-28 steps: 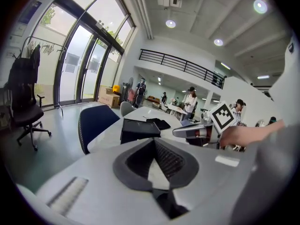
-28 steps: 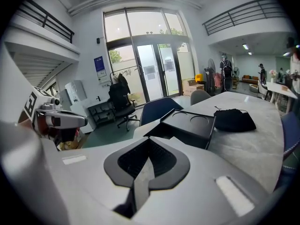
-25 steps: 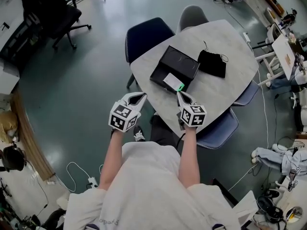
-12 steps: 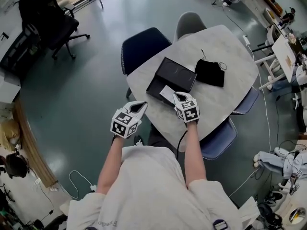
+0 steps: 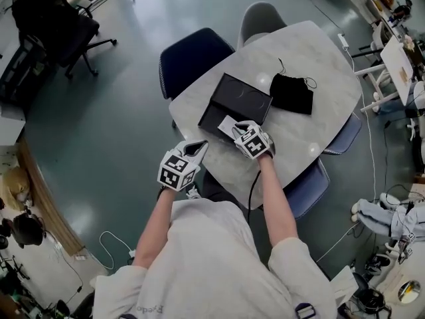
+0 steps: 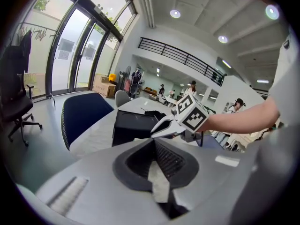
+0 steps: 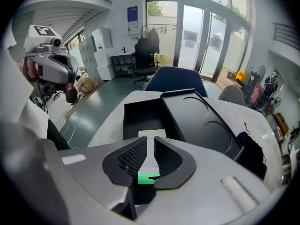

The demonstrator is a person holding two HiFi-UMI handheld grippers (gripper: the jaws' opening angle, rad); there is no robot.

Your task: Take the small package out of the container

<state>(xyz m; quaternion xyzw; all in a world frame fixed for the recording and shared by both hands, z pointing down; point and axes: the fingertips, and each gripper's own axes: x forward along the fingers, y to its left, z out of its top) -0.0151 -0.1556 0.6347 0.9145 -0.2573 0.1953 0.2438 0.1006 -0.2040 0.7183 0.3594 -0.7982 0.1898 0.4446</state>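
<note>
The black container lies open on the pale table (image 5: 312, 52), its tray (image 5: 210, 115) nearest me and its lid (image 5: 242, 98) beside it. My right gripper (image 5: 235, 129) is at the tray's near end with a small white package (image 5: 224, 124) that has a green end. In the right gripper view the package (image 7: 150, 146) sits between the pads over the tray (image 7: 138, 118). The jaws (image 7: 150, 142) are opening while the pads still touch it. My left gripper (image 5: 198, 147) hangs shut off the table's near edge, left of the tray.
A black drawstring pouch (image 5: 292, 92) lies right of the lid. Chairs ring the table: a dark blue chair (image 5: 189, 58) and a grey chair (image 5: 262, 22) on the far side, and another blue chair (image 5: 305, 188) at the right. A black office chair (image 5: 53, 25) stands far left.
My right gripper has moved forward from the table's near edge to the tray's near end, with the package still in it. The left gripper has hardly moved.
</note>
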